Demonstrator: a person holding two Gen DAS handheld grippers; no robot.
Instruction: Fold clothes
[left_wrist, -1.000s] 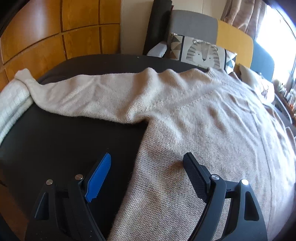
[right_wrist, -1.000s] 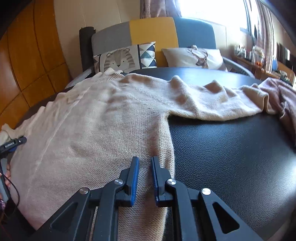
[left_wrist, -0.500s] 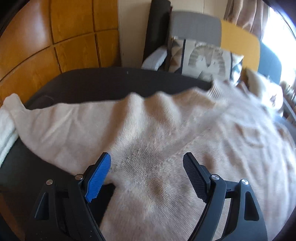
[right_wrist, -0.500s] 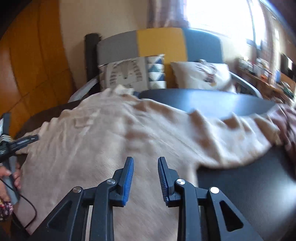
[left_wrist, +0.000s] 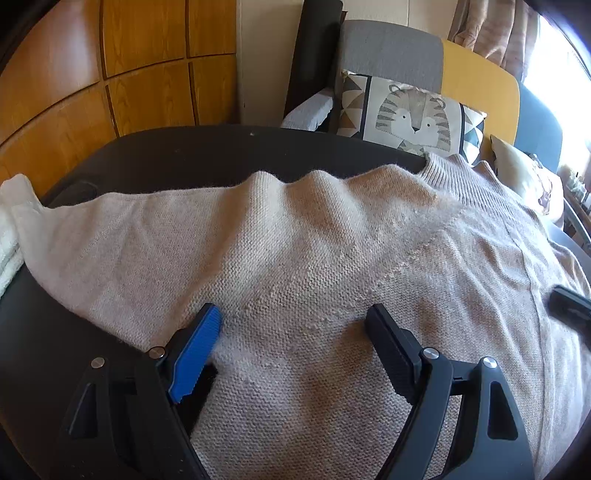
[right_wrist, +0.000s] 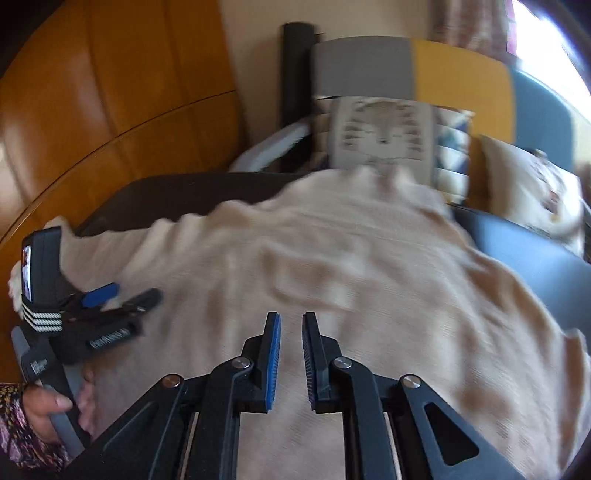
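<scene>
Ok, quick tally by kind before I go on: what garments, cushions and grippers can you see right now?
Beige knit sweater: 1
White knit item at the table's left edge: 1
Cushions: 2, tiger print and tan
Grippers: 2, left gripper and right gripper
Total: 6

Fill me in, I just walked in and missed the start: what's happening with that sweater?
A person with a handheld gripper in each hand is folding a beige knit sweater spread flat on a black table. The left gripper sits wide open over the knit near the sleeve and body join. The right gripper hovers over the body, fingers slightly apart, holding nothing. No fold made yet.
</scene>
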